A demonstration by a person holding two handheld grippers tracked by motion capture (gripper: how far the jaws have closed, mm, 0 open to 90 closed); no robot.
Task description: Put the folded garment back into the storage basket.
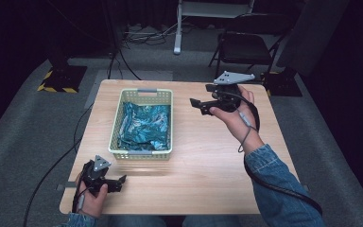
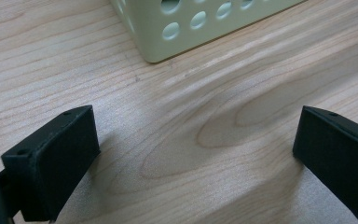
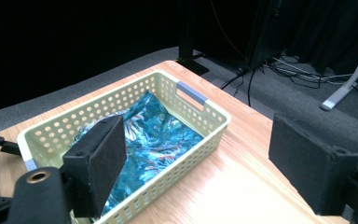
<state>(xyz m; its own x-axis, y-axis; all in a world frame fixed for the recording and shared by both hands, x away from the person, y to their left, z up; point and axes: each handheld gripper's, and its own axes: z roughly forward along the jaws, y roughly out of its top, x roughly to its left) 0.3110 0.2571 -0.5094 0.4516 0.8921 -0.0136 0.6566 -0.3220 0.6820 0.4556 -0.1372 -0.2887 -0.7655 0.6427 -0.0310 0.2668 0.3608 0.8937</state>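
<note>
A pale green perforated basket (image 1: 142, 94) sits left of centre in the high view, on a light wooden table (image 1: 208, 165). Inside it lies a crumpled teal cloth with a printed pattern (image 1: 144, 126), possibly a garment, though the folds hide its shape; it covers most of the basket's floor.

The right gripper (image 1: 202, 105) hangs above the table in the upper right of centre of the high view, just beside the basket's right wall and pointing toward it. Its jaws stand spread wide with nothing between them. In the right gripper view the basket (image 3: 214, 122) and cloth (image 3: 158, 140) lie past the two black pads (image 3: 98, 163).

The left gripper (image 1: 121, 181) rests low at the lower left of the high view, near the basket's front corner. Its jaws are also spread apart, with bare tabletop (image 2: 191, 154) between them in the left gripper view and the basket's corner (image 2: 154, 42) at the top of that frame.
</note>
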